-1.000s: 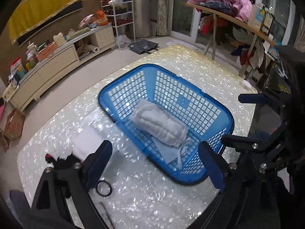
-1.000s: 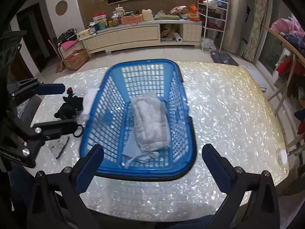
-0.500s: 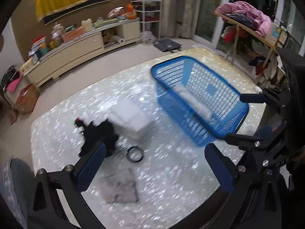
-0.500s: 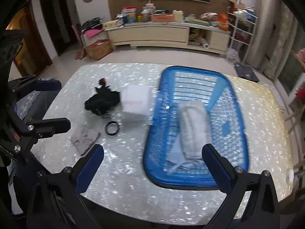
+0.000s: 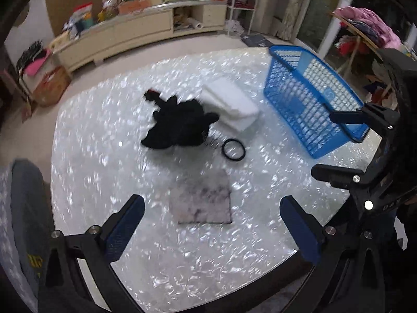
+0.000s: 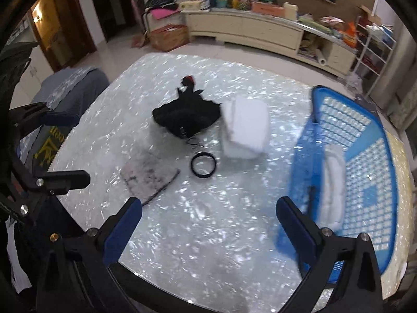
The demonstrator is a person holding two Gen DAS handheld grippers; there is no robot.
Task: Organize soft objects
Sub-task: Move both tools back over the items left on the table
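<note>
A blue basket (image 5: 312, 109) (image 6: 365, 182) stands on the right of the table with a rolled white towel (image 6: 331, 187) inside. A folded white cloth (image 5: 229, 104) (image 6: 245, 130) lies left of it, touching a black garment (image 5: 179, 125) (image 6: 185, 117). A grey square cloth (image 5: 200, 198) (image 6: 148, 177) lies flat in front of them. My left gripper (image 5: 211, 229) is open and empty above the grey cloth. My right gripper (image 6: 208, 227) is open and empty above bare table, left of the basket.
A black ring (image 5: 233, 149) (image 6: 203, 165) lies between the cloths. The pearly white table (image 5: 104, 156) has a grey chair (image 6: 70, 96) at its left. A long cabinet (image 6: 260, 31) lines the far wall. The other gripper shows at each view's edge.
Both grippers have swung left, from above the basket to the cloths on the table's left part. Both stay open and empty. The objects have not moved.
</note>
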